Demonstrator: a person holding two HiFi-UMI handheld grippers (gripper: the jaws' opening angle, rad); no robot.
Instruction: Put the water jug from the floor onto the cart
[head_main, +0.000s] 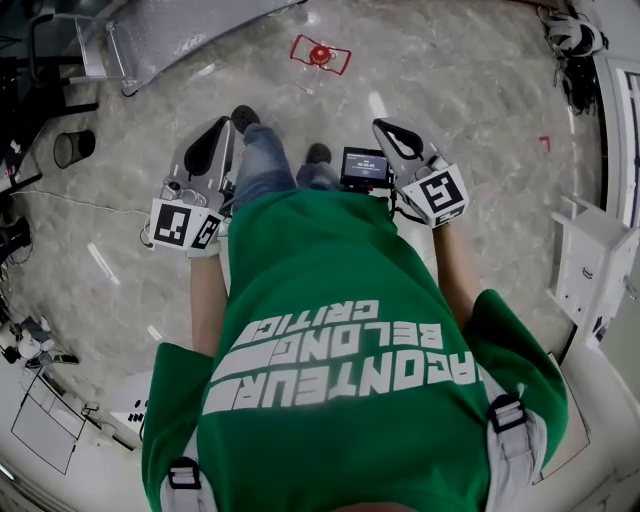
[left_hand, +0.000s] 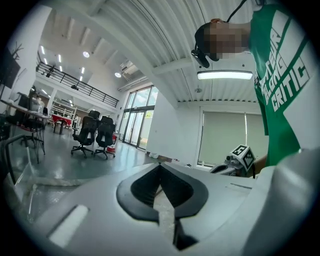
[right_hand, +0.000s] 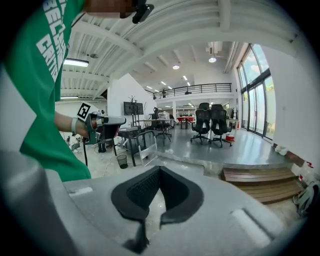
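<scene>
No water jug and no cart show in any view. In the head view a person in a green shirt holds both grippers out in front, above a marbled floor (head_main: 470, 90). My left gripper (head_main: 222, 125) is shut, with nothing between its jaws; in the left gripper view (left_hand: 160, 167) its dark pads meet. My right gripper (head_main: 385, 126) is likewise shut and empty, and its pads close together in the right gripper view (right_hand: 160, 170). Each gripper's camera also catches the other gripper off to the side: the right gripper (left_hand: 238, 159) and the left gripper (right_hand: 100, 120).
A small red object (head_main: 320, 54) lies on the floor ahead. A metal ramp (head_main: 170, 30) and a black bin (head_main: 72, 148) are at the upper left, white equipment (head_main: 590, 262) at the right. Office chairs (right_hand: 211, 125), desks and wooden steps (right_hand: 260, 182) stand further off.
</scene>
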